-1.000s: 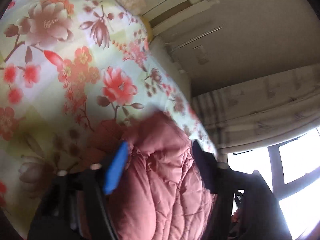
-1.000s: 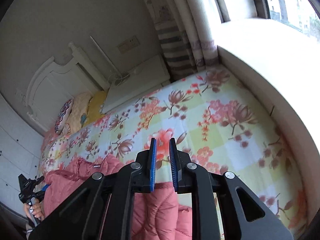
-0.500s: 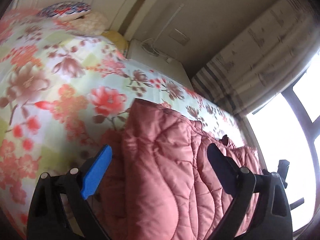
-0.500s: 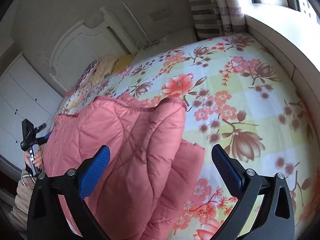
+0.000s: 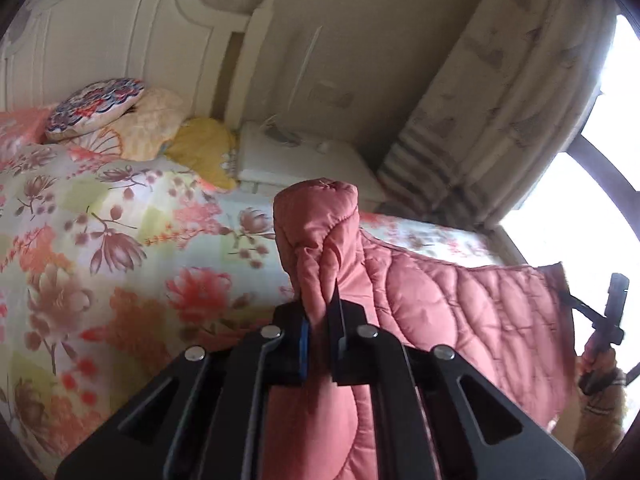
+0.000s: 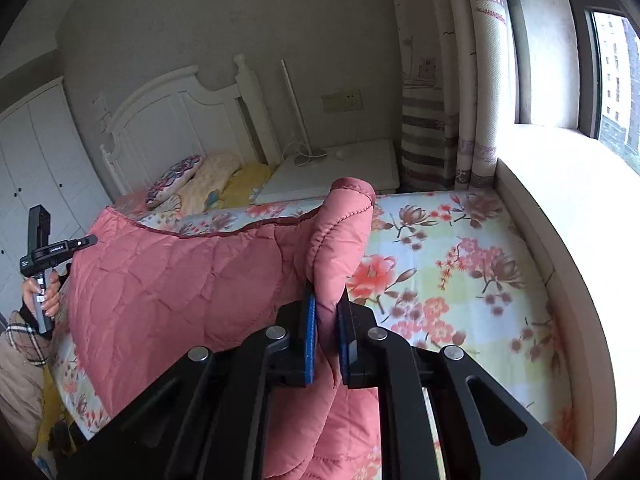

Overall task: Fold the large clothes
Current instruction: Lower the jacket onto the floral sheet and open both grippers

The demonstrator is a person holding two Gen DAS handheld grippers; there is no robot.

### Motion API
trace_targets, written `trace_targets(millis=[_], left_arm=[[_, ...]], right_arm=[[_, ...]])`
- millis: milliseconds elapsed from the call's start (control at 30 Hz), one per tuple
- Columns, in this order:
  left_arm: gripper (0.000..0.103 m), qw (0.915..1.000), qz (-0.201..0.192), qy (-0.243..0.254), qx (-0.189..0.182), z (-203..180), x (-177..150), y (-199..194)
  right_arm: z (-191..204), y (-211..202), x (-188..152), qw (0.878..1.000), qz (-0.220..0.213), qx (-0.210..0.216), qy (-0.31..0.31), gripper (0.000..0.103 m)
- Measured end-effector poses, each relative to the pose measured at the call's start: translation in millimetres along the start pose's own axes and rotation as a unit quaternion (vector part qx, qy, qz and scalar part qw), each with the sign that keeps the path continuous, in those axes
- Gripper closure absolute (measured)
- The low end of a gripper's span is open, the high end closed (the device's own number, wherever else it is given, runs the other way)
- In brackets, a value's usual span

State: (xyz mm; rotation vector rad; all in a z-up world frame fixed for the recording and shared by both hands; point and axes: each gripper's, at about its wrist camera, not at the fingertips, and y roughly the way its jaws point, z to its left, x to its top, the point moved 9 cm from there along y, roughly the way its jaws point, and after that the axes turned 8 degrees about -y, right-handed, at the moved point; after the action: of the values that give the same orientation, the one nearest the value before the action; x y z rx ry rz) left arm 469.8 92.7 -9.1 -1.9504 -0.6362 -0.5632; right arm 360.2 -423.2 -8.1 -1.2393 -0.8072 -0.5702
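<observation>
A pink quilted jacket [image 5: 460, 312] hangs stretched between my two grippers above the floral bed [image 5: 100, 240]. My left gripper [image 5: 322, 320] is shut on one bunched end of the jacket, which sticks up past the fingertips. My right gripper [image 6: 326, 320] is shut on the other end of the jacket [image 6: 172, 288], which also pokes up above the pads. The right gripper shows far right in the left wrist view [image 5: 608, 320]; the left gripper shows far left in the right wrist view [image 6: 44, 256]. The jacket's lower part is hidden below the grippers.
The floral bed [image 6: 460, 280] fills the space ahead. Pillows [image 5: 120, 120] lie by the white headboard [image 5: 120, 32]. A white nightstand [image 6: 340, 172] stands beside the bed, with a curtain [image 6: 448, 80] and a window ledge [image 6: 560, 184] on the right. A white wardrobe [image 6: 36, 152] stands far left.
Both grippers were open over the jacket half a second ago. Both have now shut on its ends and lifted it, stretched between them.
</observation>
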Motion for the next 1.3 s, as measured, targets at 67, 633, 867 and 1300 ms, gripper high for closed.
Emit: trace_targets(millis=[67,633,867,1300], left_arm=[[0.094,0.9989,0.024,-0.011,0.040,14,-1,42],[0.004,0.9975,0.046,-0.027,0.047,80,-38,49],[0.003,0.9979,0.048,-0.036,0.025,85,-69,60],[0.010,0.9858,0.028,-0.013,0.165,60,-113,7]], right_arm=[[-16,38,-6,0.999,0.036,-0.026,0.012,0.091],[-37,16,-91,0.986,0.038,0.064,0.152,0.004],[28,-21,-163,0.983,0.064,0.130,0.114,0.006],[-18,-32,-138,0.998,0.035,-0.014,0.056,0.029]])
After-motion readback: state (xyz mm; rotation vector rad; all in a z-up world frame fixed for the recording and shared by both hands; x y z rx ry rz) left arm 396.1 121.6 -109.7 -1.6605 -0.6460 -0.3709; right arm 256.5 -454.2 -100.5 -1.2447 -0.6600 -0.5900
